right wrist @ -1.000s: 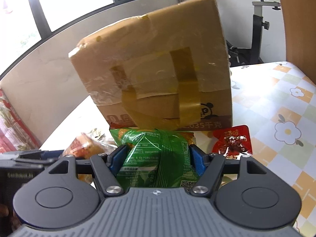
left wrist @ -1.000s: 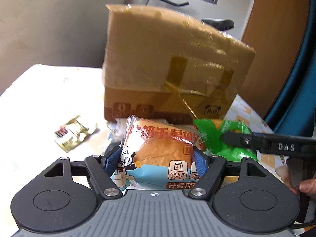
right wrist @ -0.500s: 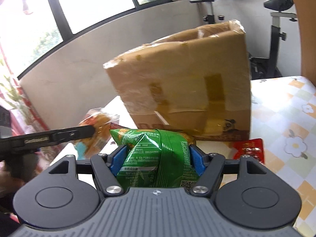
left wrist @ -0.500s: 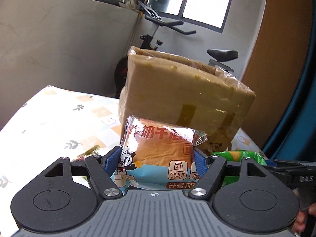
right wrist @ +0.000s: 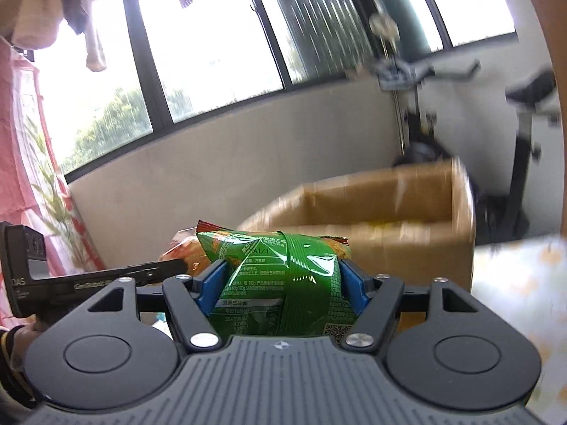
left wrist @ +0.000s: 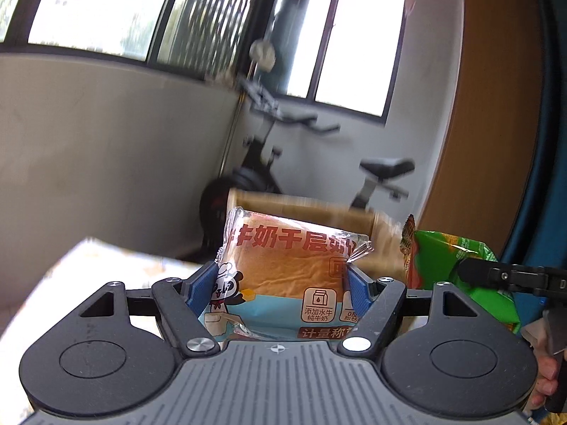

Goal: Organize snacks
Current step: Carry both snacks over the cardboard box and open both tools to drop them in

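Observation:
My left gripper (left wrist: 281,276) is shut on a wrapped orange cake packet (left wrist: 287,272) with red lettering and a light blue band, held near the height of the rim of the open cardboard box (left wrist: 304,209) behind it. The right gripper (right wrist: 283,279) is shut on a green snack bag (right wrist: 283,283), with the box's open top (right wrist: 382,209) just beyond it and something yellow inside. In the left wrist view the green bag (left wrist: 457,269) shows at the right, pinched by the other gripper. In the right wrist view the cake packet (right wrist: 186,251) shows at the left.
A flowered tablecloth (right wrist: 514,283) covers the table (left wrist: 99,265) under the box. An exercise bike (left wrist: 283,163) stands behind the box near the grey wall and windows. A person's hand (left wrist: 545,375) grips the right tool's handle.
Both grippers rose with their packets and tilted up, from low in front of the box's taped side to about the level of its rim. Its open top is visible in the right wrist view.

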Available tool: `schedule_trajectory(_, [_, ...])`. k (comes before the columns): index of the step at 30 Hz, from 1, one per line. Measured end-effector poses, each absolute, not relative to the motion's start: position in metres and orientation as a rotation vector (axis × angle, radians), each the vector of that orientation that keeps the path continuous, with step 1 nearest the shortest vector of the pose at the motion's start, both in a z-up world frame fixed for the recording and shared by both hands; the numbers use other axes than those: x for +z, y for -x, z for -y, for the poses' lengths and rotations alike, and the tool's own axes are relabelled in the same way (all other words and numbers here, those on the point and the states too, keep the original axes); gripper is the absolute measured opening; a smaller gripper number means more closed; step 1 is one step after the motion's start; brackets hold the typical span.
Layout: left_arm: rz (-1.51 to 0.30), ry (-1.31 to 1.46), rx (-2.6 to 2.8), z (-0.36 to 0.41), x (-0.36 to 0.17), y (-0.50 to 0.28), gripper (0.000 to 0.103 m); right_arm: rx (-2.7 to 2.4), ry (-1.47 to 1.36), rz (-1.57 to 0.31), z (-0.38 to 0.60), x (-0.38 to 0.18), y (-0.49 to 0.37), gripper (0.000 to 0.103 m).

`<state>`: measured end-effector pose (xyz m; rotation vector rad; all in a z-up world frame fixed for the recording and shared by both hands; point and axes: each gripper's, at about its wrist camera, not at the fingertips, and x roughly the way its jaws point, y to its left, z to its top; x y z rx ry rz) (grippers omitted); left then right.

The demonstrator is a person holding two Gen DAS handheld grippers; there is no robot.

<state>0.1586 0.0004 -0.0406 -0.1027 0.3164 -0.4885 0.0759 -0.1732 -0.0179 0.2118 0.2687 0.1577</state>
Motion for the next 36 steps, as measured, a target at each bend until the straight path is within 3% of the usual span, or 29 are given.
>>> schedule_trajectory(8, [-0.279,0.079,-0.512,0.036,-0.015,-0.209,0.077,0.068,-0.086,-0.170,0.187,0.007,-0.122,0.070])
schedule_trajectory(20, [-0.374,-0.013,-0.500,0.084,-0.023,-0.280,0.077,-0.055,-0.165,-0.248,0.245,-0.013,-0.208,0.070])
schedule_trajectory(28, [-0.407,-0.025,-0.484,0.081,-0.033,-0.298,0.084,-0.062,-0.181,-0.276,0.254,-0.020,-0.218,0.070])
schedule_trajectory(36, [-0.410,-0.001,-0.420,0.061,-0.032,-0.292,0.084,-0.026,-0.148,-0.317,0.234,-0.026,-0.235,0.070])
